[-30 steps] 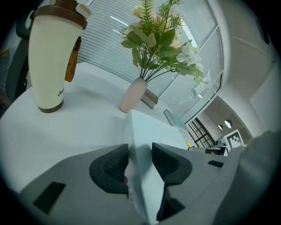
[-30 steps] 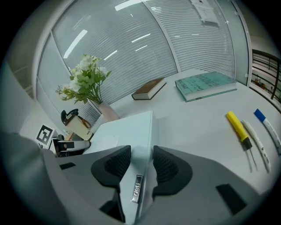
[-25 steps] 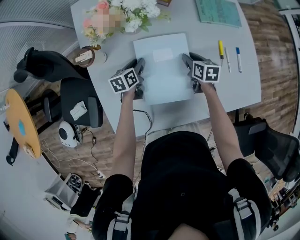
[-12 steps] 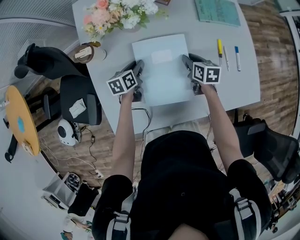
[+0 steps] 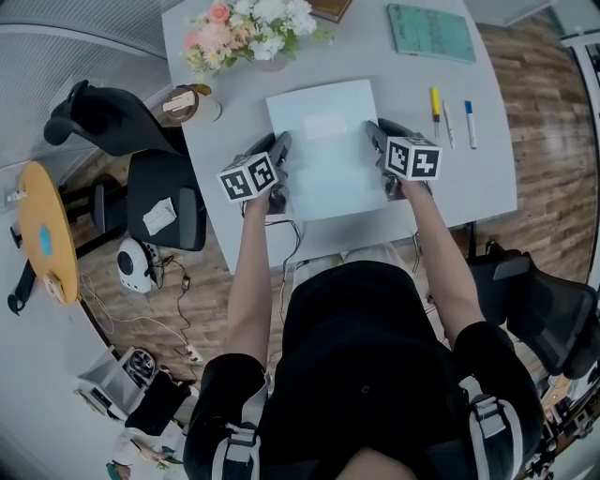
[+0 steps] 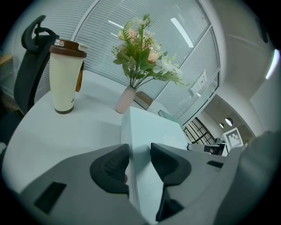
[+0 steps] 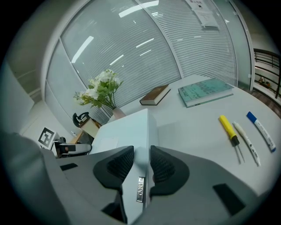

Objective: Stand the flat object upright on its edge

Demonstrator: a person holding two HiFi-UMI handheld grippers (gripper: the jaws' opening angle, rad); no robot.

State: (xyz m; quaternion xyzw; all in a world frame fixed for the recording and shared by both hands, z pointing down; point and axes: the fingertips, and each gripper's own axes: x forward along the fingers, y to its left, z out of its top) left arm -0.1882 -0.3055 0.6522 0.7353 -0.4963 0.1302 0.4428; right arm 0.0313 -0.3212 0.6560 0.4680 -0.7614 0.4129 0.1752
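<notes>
My left gripper [image 5: 280, 145] clamps the left edge of the flat object [image 5: 326, 141]. My right gripper [image 5: 373, 131] has just been closing its jaws, which now pinch the right edge. The object lies flat over the table [image 5: 487, 178], in front of the flowers [image 5: 248, 28].

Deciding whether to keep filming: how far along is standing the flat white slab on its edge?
Done: left gripper and right gripper each clamp a side edge of the white slab. In hand: the right's jaws have just been closing on it. To do: the slab lies flat over the table; tipping it onto an edge remains.
</notes>
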